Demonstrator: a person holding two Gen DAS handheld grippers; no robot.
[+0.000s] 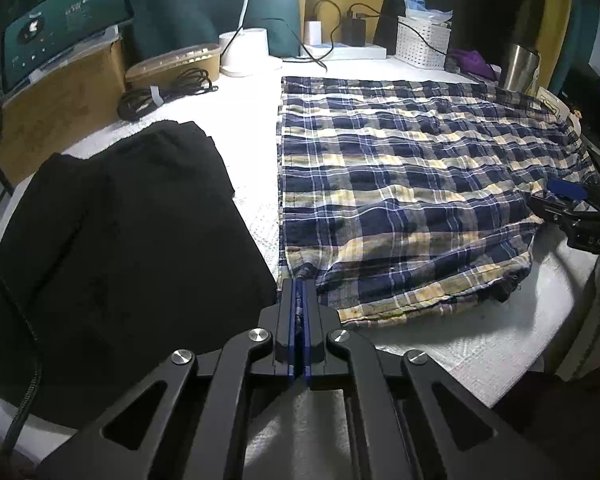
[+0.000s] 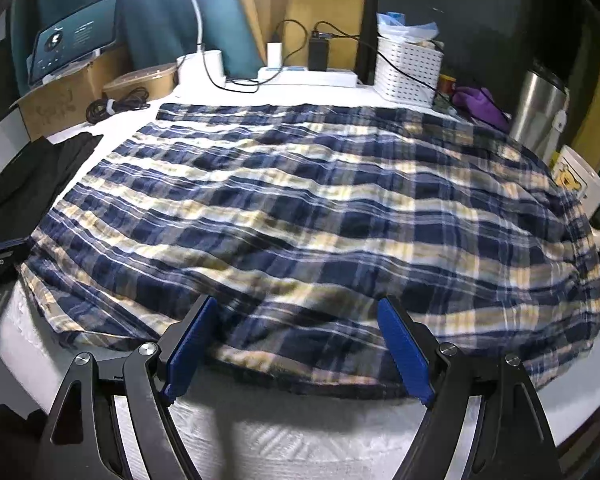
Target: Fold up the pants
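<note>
The plaid pants point(image 1: 404, 196) lie spread flat on the white, textured bench point(image 1: 256, 208), a crinkled woven cloth in navy, cream and yellow checks with a straight hemmed edge on the side toward the left tool point(image 1: 300, 280). That tool is clenched, its 2 blue pads pinching the near corner of the pants, where the cloth bunches into a small dark tuft. Just to its left sits a folded black garment point(image 1: 128, 264) — matte, soft-cornered, a narrow strip of bare bench between it and the plaid. The right tool point(image 2: 296, 344) hangs released, its ribbed blue pads point(image 2: 404, 356) spread wide at the near rumpled hem, the fabric running between them without either pad pressing on it. Only the right wrist view shows the white mug point(image 2: 584, 196) with a yellow print and the steel tumbler point(image 2: 540, 112) in full, both close beyond the pants' far right edge. The left wrist view alone shows the whole black garment. Ahead of both tools, a perforated white basket point(image 2: 408, 72), a power strip point(image 2: 308, 76) and coiled black cables point(image 1: 160, 94) crowd the far rim — open bench remains in front, below the hem.
</note>
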